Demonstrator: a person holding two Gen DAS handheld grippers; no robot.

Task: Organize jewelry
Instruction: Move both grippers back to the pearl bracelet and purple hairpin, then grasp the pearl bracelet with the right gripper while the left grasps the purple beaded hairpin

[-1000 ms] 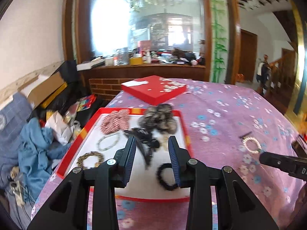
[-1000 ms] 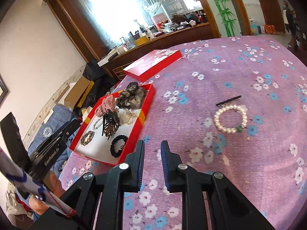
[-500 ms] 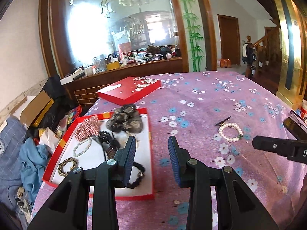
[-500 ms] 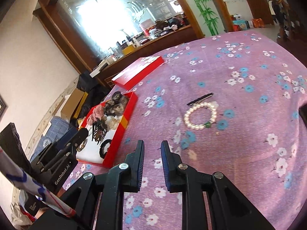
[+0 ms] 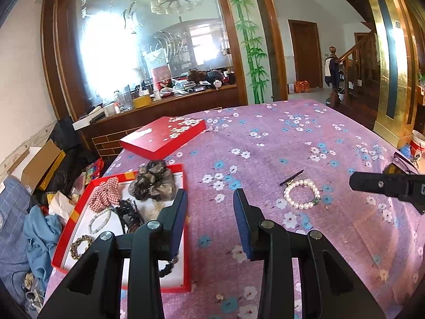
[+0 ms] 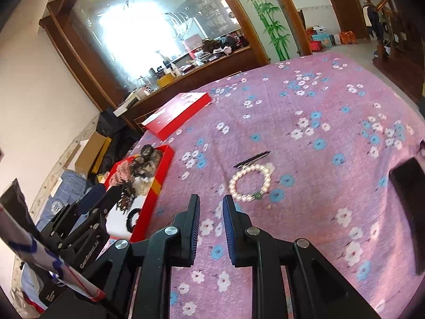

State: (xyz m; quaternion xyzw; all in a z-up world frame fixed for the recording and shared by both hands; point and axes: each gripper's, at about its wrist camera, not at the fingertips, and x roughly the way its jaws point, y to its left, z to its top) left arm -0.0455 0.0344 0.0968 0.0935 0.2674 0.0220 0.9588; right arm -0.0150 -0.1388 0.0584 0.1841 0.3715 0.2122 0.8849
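A pearl bracelet with one green bead is seen lying on the purple floral tablecloth, just ahead of the right gripper, whose jaws are held nearly together with nothing between them. A thin black clip lies just beyond the bracelet, possibly touching it. The left gripper is held with jaws apart and empty; they have just been opening slightly. At its left the red tray is seen holding a checked scrunchie, dark scrunchies, a pale bead bracelet, a brown bracelet and a black claw clip. The red lid lies farther back.
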